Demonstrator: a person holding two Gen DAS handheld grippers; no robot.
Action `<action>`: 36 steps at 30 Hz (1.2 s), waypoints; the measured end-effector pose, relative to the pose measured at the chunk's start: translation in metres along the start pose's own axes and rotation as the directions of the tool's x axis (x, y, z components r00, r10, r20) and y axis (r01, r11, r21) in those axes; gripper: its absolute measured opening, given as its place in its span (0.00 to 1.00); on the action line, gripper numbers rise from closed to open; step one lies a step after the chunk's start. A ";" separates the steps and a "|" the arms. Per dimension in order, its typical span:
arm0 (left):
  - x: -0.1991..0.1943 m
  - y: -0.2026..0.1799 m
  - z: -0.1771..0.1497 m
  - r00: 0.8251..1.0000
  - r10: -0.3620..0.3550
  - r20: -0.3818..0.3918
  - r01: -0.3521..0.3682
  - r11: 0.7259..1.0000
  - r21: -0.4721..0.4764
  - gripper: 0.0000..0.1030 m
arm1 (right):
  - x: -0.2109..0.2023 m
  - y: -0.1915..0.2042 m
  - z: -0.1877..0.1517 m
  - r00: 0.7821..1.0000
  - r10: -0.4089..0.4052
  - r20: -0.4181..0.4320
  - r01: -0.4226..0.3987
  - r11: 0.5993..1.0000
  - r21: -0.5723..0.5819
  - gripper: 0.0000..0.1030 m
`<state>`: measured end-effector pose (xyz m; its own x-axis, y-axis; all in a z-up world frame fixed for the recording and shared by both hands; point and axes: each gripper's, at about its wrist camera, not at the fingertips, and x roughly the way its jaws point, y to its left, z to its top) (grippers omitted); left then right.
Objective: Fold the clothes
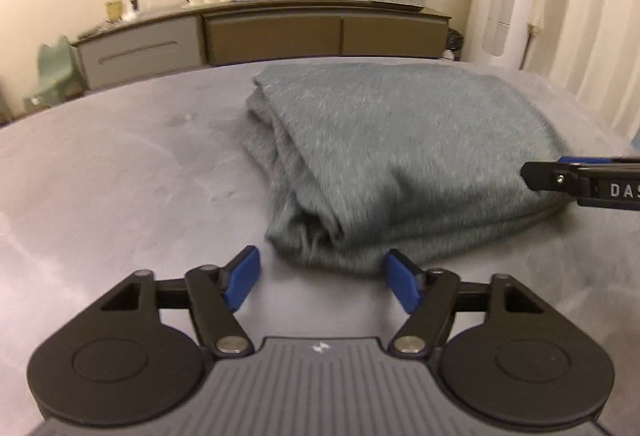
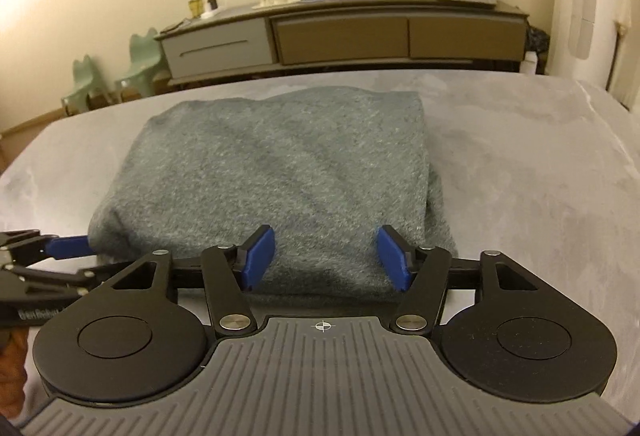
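Observation:
A grey fuzzy garment point(image 1: 392, 159) lies folded into a thick rectangle on the grey table point(image 1: 120, 175). My left gripper point(image 1: 322, 282) stands open just before the garment's near left corner, nothing between its blue pads. In the right wrist view the folded garment point(image 2: 280, 175) fills the middle, and my right gripper point(image 2: 326, 256) is open over its near edge, holding nothing. The right gripper's tip point(image 1: 568, 175) shows at the right edge of the left wrist view, against the garment's side. The left gripper point(image 2: 60, 248) reaches in at the left, touching the garment's corner.
A long sideboard point(image 2: 344, 31) with glassware, a fruit bowl and a box stands against the far wall. Two small green chairs point(image 2: 116, 75) stand to its left. Curtains point(image 1: 580, 15) hang at the right. Bare tabletop point(image 2: 520, 175) lies right of the garment.

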<state>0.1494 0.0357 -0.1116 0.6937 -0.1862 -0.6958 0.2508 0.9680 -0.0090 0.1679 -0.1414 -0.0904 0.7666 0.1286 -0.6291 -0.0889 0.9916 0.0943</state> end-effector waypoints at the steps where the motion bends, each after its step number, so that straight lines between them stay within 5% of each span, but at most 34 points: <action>1: -0.003 -0.002 -0.002 1.000 0.009 -0.001 -0.009 1.000 -0.010 0.72 | -0.004 0.003 -0.005 1.000 -0.008 0.005 0.008 1.000 -0.009 0.65; 5: -0.033 -0.010 -0.008 1.000 0.018 0.013 -0.017 0.995 -0.095 0.77 | -0.037 0.006 -0.003 0.998 -0.036 0.051 0.036 0.999 0.003 0.80; 6: -0.043 -0.014 -0.008 0.999 0.021 0.024 -0.018 0.994 -0.109 0.85 | -0.047 0.008 0.000 0.997 -0.040 0.067 0.039 0.999 0.014 0.89; 9: -0.066 -0.028 -0.009 0.999 0.025 0.043 -0.020 0.992 -0.125 1.00 | -0.070 0.006 -0.001 0.997 -0.032 0.068 0.032 0.999 0.012 0.93; 22: -0.088 -0.086 -0.020 0.996 -0.084 -0.011 0.081 0.983 -0.164 1.00 | -0.096 -0.012 -0.027 0.995 -0.095 0.037 0.095 0.995 0.016 0.97; 36: -0.101 -0.103 -0.025 0.995 -0.034 0.096 0.052 0.980 -0.193 1.00 | -0.098 -0.014 -0.029 0.996 -0.086 0.035 0.085 0.996 0.017 0.98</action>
<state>0.0370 -0.0406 -0.0583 0.7463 -0.2339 -0.6232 0.1513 0.9713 -0.1834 0.0754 -0.1679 -0.0525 0.7931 0.0425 -0.6076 -0.0125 0.9985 0.0535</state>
